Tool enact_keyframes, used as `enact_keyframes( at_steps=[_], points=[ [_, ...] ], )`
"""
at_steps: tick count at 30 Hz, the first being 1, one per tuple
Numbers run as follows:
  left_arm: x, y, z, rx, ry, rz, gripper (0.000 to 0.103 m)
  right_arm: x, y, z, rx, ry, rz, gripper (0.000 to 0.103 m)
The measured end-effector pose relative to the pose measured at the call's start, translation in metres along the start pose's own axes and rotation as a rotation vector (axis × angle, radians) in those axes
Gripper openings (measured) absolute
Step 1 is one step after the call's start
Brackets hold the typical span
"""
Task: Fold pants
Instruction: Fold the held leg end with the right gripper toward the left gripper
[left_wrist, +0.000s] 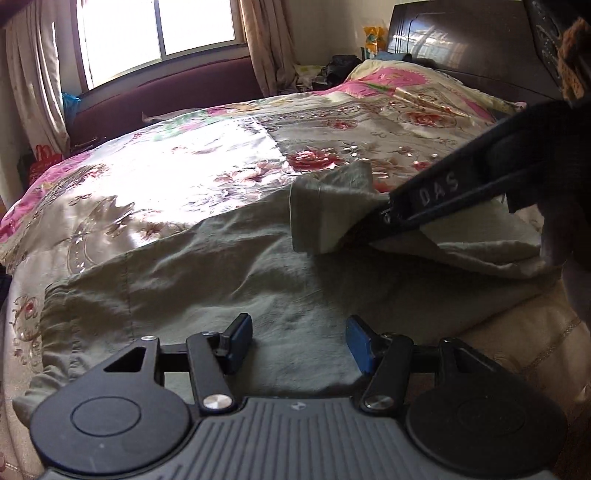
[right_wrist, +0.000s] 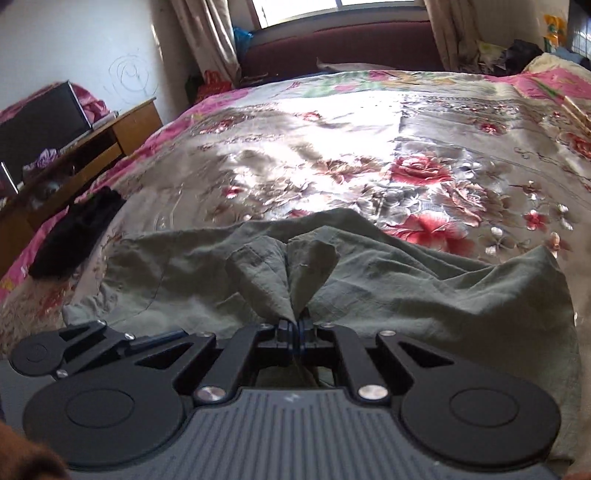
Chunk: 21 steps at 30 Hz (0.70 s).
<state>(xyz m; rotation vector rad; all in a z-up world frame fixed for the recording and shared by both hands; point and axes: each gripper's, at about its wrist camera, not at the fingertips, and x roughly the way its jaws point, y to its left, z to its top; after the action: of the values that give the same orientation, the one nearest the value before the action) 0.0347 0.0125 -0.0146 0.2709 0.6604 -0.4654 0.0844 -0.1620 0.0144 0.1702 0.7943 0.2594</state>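
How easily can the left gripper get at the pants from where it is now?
Probably easily: the left gripper is open just above the pants, nothing between. The right gripper, shut on a pinched fold, is off to the side.

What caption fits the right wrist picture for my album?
Right gripper pinches the green pants above a flowery bedspread.

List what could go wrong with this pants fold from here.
1. The right gripper pinches only a small bunch of the pants; the fabric could slip out mid-fold.
2. The left gripper is open and holds nothing down, so the pants may drag across the shiny bedspread rather than crease.
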Motion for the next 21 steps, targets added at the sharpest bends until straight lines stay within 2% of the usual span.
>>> enact_keyframes(
  at_steps=[5, 8, 11, 18, 21],
  points=[
    [-0.007, 0.012, -0.01, -0.002, -0.039, 0.027, 0.07, 0.024, 0.025, 0.001, -0.09, 0.068, -0.059, 0.007],
    [-0.012, 0.02, -0.017, -0.02, -0.056, 0.028, 0.071, 0.032, 0.037, 0.006, -0.119, 0.069, -0.087, 0.006],
    [-0.019, 0.028, -0.021, -0.035, -0.075, 0.028, 0.071, 0.029, 0.051, 0.02, -0.096, 0.042, -0.046, 0.005],
    [-0.033, 0.043, -0.029, -0.063, -0.098, 0.051, 0.071, 0.021, 0.106, 0.06, -0.122, -0.152, 0.071, 0.005],
    [-0.038, 0.047, -0.036, -0.078, -0.087, 0.054, 0.071, 0.031, 0.13, 0.066, -0.132, -0.169, 0.15, 0.005]
  ],
)
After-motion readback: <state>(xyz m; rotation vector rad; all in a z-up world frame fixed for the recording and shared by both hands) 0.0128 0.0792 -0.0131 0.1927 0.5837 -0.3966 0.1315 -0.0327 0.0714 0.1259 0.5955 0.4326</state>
